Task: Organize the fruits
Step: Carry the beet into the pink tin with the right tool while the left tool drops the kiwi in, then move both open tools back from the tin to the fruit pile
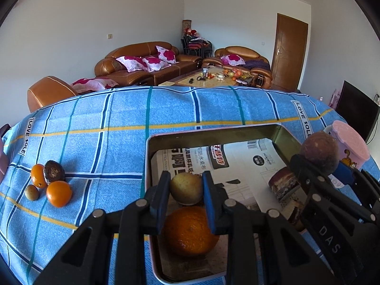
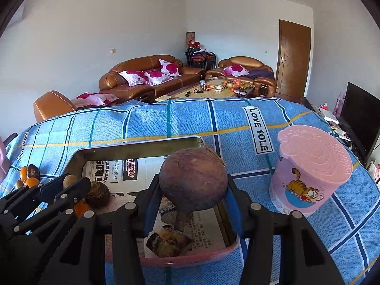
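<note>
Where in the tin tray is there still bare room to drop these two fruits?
The newspaper-lined middle and far end of the tray are free. The near left end is crowded by the orange and a brown fruit. Bare cloth lies between the tray and pink tub.

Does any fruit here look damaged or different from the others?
Yes. In the small fruit group on the blue checked tablecloth, the dark brown shrivelled fruit lies beside two bright orange tangerines and looks dried or spoiled. Both claws hold sound-looking fruit over the metal tray.
</note>
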Motion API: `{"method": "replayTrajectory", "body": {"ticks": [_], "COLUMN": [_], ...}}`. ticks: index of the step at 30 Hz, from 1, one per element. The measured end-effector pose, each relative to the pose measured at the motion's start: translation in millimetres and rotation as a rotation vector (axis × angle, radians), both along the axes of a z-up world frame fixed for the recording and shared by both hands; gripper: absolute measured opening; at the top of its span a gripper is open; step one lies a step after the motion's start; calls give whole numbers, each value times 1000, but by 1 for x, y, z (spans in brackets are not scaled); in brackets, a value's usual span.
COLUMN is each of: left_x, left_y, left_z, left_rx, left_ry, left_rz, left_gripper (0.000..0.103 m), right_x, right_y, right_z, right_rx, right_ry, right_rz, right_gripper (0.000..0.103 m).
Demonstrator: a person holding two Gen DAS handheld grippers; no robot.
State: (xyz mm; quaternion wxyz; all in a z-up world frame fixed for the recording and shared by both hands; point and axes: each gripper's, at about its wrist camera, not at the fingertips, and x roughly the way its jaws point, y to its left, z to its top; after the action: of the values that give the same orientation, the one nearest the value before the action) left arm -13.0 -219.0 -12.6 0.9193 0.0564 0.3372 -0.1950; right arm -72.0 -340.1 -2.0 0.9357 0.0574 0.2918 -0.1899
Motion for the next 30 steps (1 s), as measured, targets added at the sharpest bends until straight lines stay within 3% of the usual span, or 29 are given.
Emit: {"method": "replayTrajectory", "body": {"ticks": [5, 10, 17, 20, 22, 23, 26, 30], "left_x": [0, 0, -1, -8, -16, -21, -35, -37], "left_y": [1, 0, 5, 8, 8, 8, 9, 15], "left_z": [-1, 0, 2, 7, 12, 16, 26, 29], "left_rx": [0, -4, -24, -34, -25, -13, 10, 21], "left_ry": [3, 5, -7, -52, -104, -145, -266, -290], "left_rz": [1, -6, -1, 1, 5, 20, 23, 38], "left_gripper": [29, 29, 30, 49, 91, 99, 103, 103], "right_x": [4, 9, 0, -8, -15, -19, -29, -36], "right_y": [9, 3, 7, 3, -2, -5, -10, -9], "right_z": [1, -3, 3, 6, 9, 11, 16, 22], "right_rx": [-16, 56, 67, 76, 97, 111, 125, 76], "right_ry": [-3, 18, -57, -110, -158, -182, -253, -302], "right_rz": [52, 93, 116, 92, 74, 65, 46, 14], "right_gripper": [53, 54, 61, 66, 70, 79, 82, 82]}}
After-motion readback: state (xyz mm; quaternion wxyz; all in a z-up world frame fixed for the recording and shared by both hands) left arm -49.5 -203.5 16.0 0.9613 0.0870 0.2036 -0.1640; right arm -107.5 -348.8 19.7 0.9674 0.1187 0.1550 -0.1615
